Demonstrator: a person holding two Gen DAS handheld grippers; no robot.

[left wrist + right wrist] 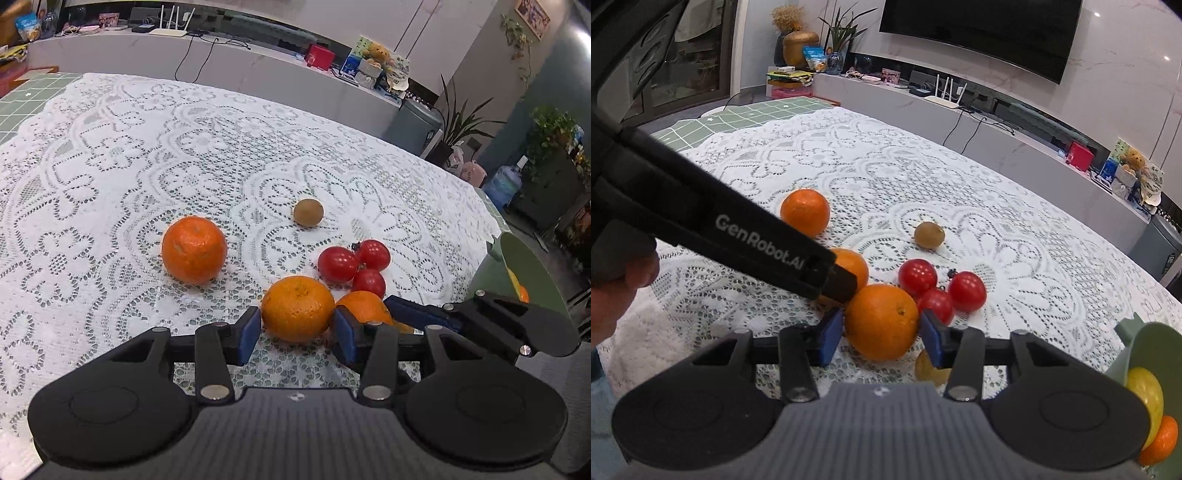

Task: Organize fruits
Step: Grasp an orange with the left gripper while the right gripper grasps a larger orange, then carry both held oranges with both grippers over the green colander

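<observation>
On the lace cloth an orange (297,308) lies between the blue pads of my left gripper (297,315); a thin dark gap shows at its left side, and the jaws stand open around it. Just to its right, a second orange (881,321) sits between the pads of my right gripper (882,319), which press on both its sides. A third orange (194,249) lies apart to the left. Behind them are a brown kiwi (308,212) and three cherry tomatoes (354,264). In the right wrist view the left gripper's black finger (827,273) crosses in from the left.
A green bowl (1145,343) stands at the right table edge, holding a yellow fruit (1145,391) and an orange (1160,439). A brownish fruit (929,371) lies under my right gripper's right pad. A person's hand (624,284) grips the left tool. A low cabinet runs behind the table.
</observation>
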